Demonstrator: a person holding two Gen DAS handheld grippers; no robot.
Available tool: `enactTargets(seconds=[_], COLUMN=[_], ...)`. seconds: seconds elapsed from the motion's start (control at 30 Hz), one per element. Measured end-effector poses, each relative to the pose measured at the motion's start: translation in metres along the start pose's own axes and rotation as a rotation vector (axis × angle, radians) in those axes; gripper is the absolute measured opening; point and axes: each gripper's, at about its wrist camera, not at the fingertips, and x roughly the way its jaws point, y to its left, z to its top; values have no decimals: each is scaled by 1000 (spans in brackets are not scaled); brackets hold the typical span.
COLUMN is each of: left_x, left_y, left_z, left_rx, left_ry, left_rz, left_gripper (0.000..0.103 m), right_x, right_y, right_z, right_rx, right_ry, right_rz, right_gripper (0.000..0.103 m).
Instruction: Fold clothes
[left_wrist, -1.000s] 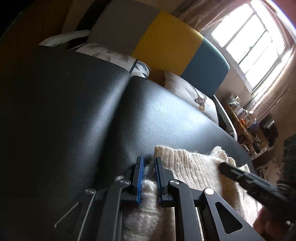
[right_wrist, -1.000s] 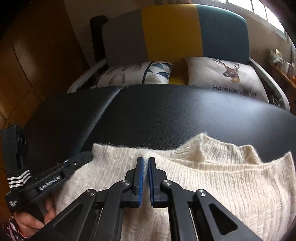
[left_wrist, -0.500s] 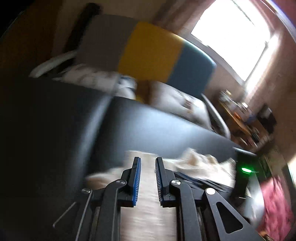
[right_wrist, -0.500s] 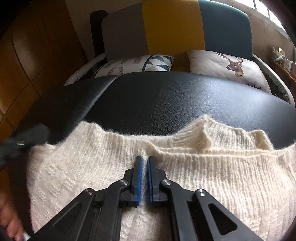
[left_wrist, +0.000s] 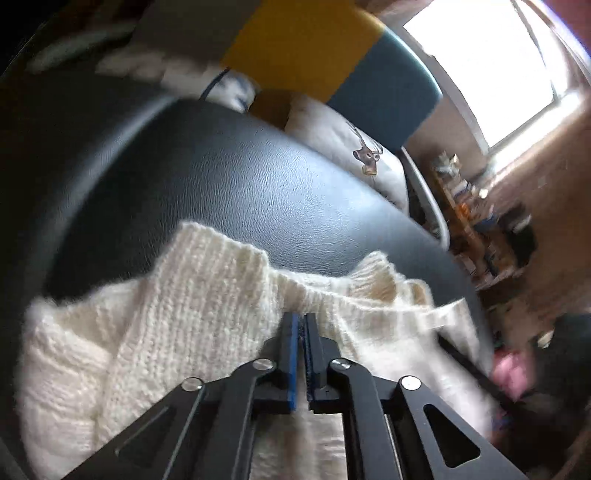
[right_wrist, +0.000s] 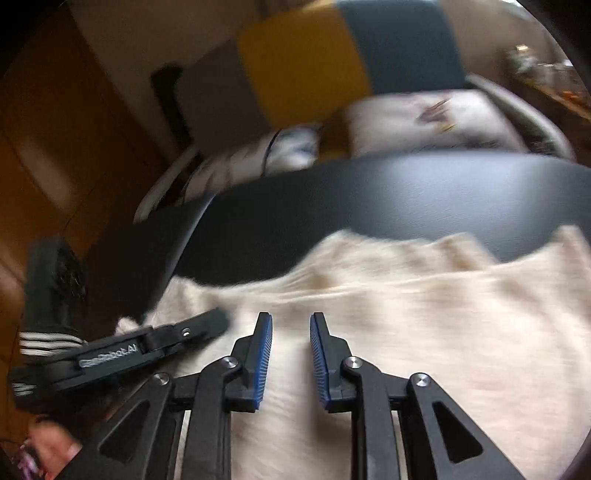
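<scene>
Black left gripper and right gripper: blue ribbed pads (silver screws).

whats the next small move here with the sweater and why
Probably bring the right gripper down and close it on the sweater. Its jaws stand open above the knit, holding nothing, while the left gripper is already shut on a fold near the collar. The sweater lies spread on the black cushion, so a second grip seems needed before folding it over.
</scene>
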Motion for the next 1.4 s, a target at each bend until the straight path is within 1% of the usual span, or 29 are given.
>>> enactTargets(seconds=[0.03,0.07,0.17,0.2,0.23,0.3,0.33,0.37,0.5,0.53,0.6,0.63,0.67,0.7,0.73,0.8,0.9,0.93,1.0,1.03,1.1,1.13,1.17,1.2,1.27,1.3,1.33,1.37,1.4], left_x=[-1,-1,-1,0,0,-1,0,1,1,1,1,1,1,1,1,1,1,2,2,2,2,2,2,3,2,2,2,2,2], left_y=[-3,-6,-9,-8,-8,-7,-6,-6,-6,-6,-5,-5,-5,-5,-4,-3,-1,-1,-1,-1,-1,0,0,1,1,0,0,0,1], left_z=[-3,-5,-8,-7,-7,-8,-8,-8,-7,-7,-7,-7,-7,-6,-6,-6,-7,-7,-6,-6,-7,-6,-6,-5,-4,-5,-5,-4,-4], left_rx=[16,33,41,41,42,46,47,48,45,43,38,36,34,33,30,23,17,16,15,14,13,14,15,17,19,20,19,18,18], left_ry=[-15,-30,-52,-58,-62,-65,-66,-67,-70,-71,-72,-72,-72,-73,-73,-75,-77,-78,-78,-78,-79,-79,-79,-79,-79,-78,-78,-78,-78], left_rz=[20,40,73,77,79,83,84,85,79,76,69,67,65,63,60,50,40,39,38,36,35,35,36,37,38,38,37,36,36], left_gripper=[6,6,6,6,6,6,6,6,6,6,6,6,6,6,6,6,6,6,6,6,5,6,6,6,6,6,6,6,6], right_x=[-14,-25,-45,-48,-47,-41,-36,-29,-4,4,20,27,31,33,34,32,32,34,36,31,14,4,-3,-3,1,11,19,22,25], right_y=[-8,-18,-43,-51,-58,-63,-61,-57,-40,-35,-24,-20,-16,-13,-11,-12,-24,-29,-37,-40,-44,-45,-43,-39,-30,-25,-22,-19,-18], right_z=[2,5,15,18,21,24,25,25,23,20,14,10,8,9,9,13,19,19,15,15,15,14,14,13,10,7,5,4,3], right_rx=[0,-8,-31,-28,-15,-9,-15,-19,-18,-25,-82,-115,-144,-168,-192,-188,-147,-131,-88,-66,-12,6,7,-13,-57,-86,-112,-133,-149], right_ry=[-31,-46,-44,-32,-6,47,75,104,166,183,196,196,191,179,167,130,86,86,85,77,74,64,71,100,164,211,230,210,194], right_rz=[-5,-32,-84,-84,-66,-40,-41,-49,-50,-61,-128,-165,-197,-222,-246,-263,-275,-265,-199,-167,-121,-119,-122,-131,-161,-195,-221,-237,-250], right_gripper=[17,10,9,9,9,13,17,24,26,26,26,24,13,5,3,0,0,0,0,2,22,23,25,32,36,36,36,35,31])
